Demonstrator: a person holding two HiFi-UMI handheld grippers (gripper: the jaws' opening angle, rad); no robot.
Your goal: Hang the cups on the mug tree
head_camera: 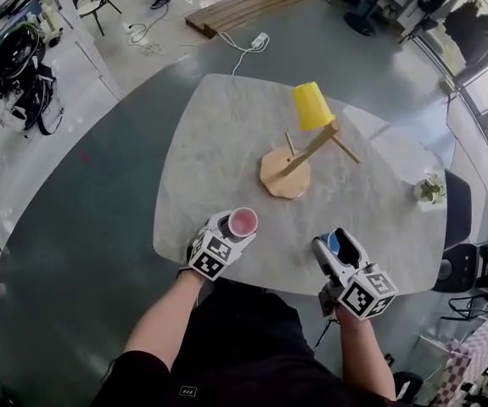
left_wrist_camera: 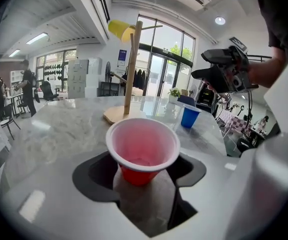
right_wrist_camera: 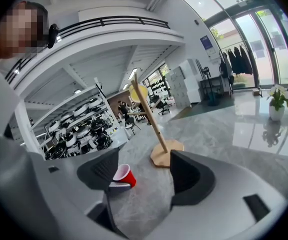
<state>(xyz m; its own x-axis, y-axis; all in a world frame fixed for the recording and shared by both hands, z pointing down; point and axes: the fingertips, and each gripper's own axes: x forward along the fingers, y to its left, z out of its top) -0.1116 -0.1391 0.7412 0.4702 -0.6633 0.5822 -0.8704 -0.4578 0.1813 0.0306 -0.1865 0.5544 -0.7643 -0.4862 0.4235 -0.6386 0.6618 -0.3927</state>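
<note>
A red cup stands upright at the table's near edge, between the fingers of my left gripper, whose pads sit against its sides. The blue cup stands on the table to the right of it. My right gripper hovers above the blue cup, open, with nothing between its fingers. The wooden mug tree stands mid-table with a yellow cup upside down on an upper peg.
The round marble table carries a small potted plant near its right edge. A dark chair stands beyond that edge. The mug tree has other pegs sticking out bare.
</note>
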